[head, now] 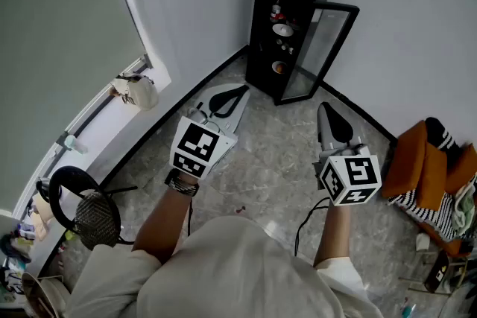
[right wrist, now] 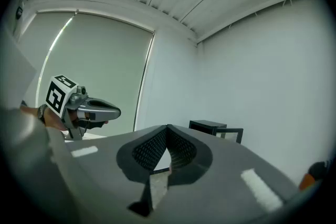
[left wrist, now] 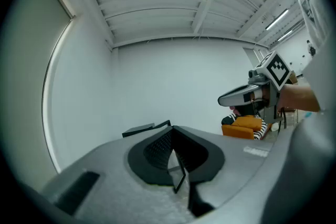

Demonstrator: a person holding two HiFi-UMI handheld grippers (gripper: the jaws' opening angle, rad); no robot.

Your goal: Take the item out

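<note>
A tall black cabinet (head: 291, 18) stands against the far wall with its glass door (head: 332, 48) swung open to the right. Its shelves hold a white bowl (head: 282, 30), a small red-topped thing (head: 276, 11) and an orange-brown dish (head: 279, 68). My left gripper (head: 243, 90) is shut and empty, held over the floor short of the cabinet's left side. My right gripper (head: 324, 108) is also shut and empty, lower right of the open door. The cabinet top (left wrist: 144, 129) peeks over my left gripper (left wrist: 172, 128); the cabinet (right wrist: 210, 126) also shows beyond my right gripper (right wrist: 168, 127).
A black round chair (head: 82, 212) stands at the lower left by the window ledge, where a small bag (head: 138, 89) sits. Orange cushions and striped cloth (head: 425, 167) are piled at the right. A black cable (head: 302, 223) trails on the marbled floor.
</note>
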